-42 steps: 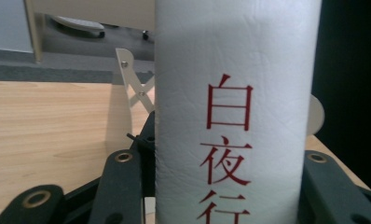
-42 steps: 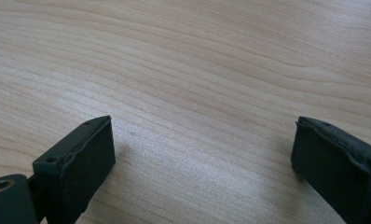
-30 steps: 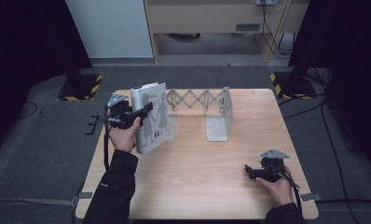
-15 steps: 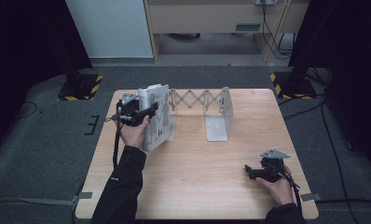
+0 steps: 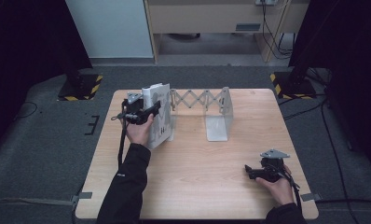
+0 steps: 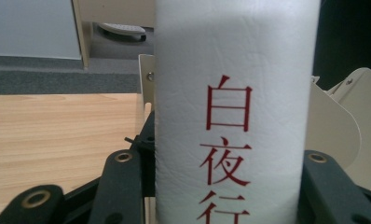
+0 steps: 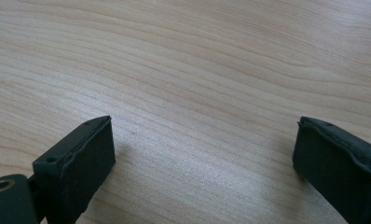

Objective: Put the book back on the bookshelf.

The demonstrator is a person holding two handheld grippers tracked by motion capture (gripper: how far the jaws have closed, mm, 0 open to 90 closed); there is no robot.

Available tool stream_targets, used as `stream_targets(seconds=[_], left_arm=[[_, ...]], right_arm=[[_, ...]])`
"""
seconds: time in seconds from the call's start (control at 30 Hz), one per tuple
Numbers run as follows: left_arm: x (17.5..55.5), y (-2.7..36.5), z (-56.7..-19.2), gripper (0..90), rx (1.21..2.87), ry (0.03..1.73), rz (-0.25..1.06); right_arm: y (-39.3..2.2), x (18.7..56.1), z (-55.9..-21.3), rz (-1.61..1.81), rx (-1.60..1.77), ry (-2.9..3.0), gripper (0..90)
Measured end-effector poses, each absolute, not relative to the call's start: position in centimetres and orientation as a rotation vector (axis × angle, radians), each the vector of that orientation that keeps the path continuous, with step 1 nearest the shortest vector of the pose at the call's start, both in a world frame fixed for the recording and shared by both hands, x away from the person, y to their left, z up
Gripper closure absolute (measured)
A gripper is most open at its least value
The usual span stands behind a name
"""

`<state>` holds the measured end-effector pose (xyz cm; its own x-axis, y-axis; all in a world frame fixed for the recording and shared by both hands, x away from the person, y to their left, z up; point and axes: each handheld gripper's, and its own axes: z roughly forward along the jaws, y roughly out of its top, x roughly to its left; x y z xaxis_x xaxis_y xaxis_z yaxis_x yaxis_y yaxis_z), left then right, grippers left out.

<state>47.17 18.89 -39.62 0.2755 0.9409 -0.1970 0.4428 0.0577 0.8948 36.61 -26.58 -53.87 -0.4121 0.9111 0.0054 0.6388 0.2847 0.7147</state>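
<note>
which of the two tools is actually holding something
The left tool: its jaws are clamped on the spine of the white book by the expandable metal bookend. The right tool rests open over bare table.

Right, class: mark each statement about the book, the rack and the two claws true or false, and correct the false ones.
1. The left claw is shut on the white book. True.
2. The book's spine carries blue lettering. False: it is red.
3. The right claw holds a pen. False: it is open with nothing between its jaws, above the bare table.
4. The book stands at the left end of the metal rack. True.
5. The rack lies on the floor. False: it stands on the table.
</note>
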Motion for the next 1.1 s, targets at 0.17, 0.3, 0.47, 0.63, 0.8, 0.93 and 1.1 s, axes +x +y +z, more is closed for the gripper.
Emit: stream_targets(seconds=[0.17, 0.3, 0.47, 0.63, 0.8, 0.93, 1.1], left_arm=[[47.2, 18.3, -39.9, 52.7, 1.56, 1.313, 0.654], [47.1, 17.8, -40.0, 52.7, 1.571, 1.293, 0.676], [46.5, 17.8, -40.2, 52.1, 1.578, 1.278, 0.698], [45.0, 18.3, -40.7, 51.7, 1.579, 1.255, 0.707], [42.7, 18.7, -41.4, 51.7, 1.604, 1.222, 0.711], [41.0, 18.9, -42.1, 51.8, 1.621, 1.211, 0.712], [39.8, 20.1, -43.0, 51.8, 1.587, 1.244, 0.688]], right_arm=[[-26.6, 36.6, -53.9, 0.911, 1.394, 2.154, 6.0], [-26.6, 36.6, -53.9, 0.91, 1.393, 2.155, 5.9], [-26.6, 36.6, -53.9, 0.91, 1.394, 2.156, 5.8], [-26.6, 36.6, -53.9, 0.91, 1.393, 2.156, 5.8], [-26.6, 36.6, -53.9, 0.91, 1.393, 2.156, 5.7], [-26.6, 36.6, -53.9, 0.911, 1.391, 2.158, 5.7], [-26.6, 36.6, -53.9, 0.91, 1.393, 2.156, 5.7]])
